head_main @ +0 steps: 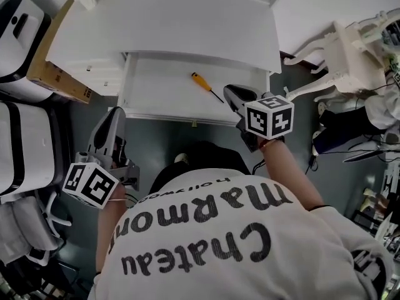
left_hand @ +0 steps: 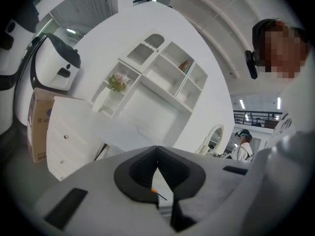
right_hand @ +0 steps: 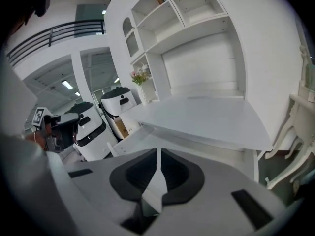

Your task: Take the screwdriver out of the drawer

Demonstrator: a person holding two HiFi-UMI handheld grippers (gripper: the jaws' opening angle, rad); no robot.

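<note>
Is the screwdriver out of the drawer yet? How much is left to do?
Done: the drawer is open. In hand: nothing; the screwdriver lies on the drawer floor, untouched. The right gripper is at the drawer's front right corner, and the left gripper is below the drawer's left end. Both have jaws together and are empty. Left: open the jaws, grip the screwdriver and lift it out.

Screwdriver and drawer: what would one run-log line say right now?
drawer: open | screwdriver: lying inside, untouched | right gripper: fingers shut, empty, near drawer's right end | left gripper: fingers shut, empty
</note>
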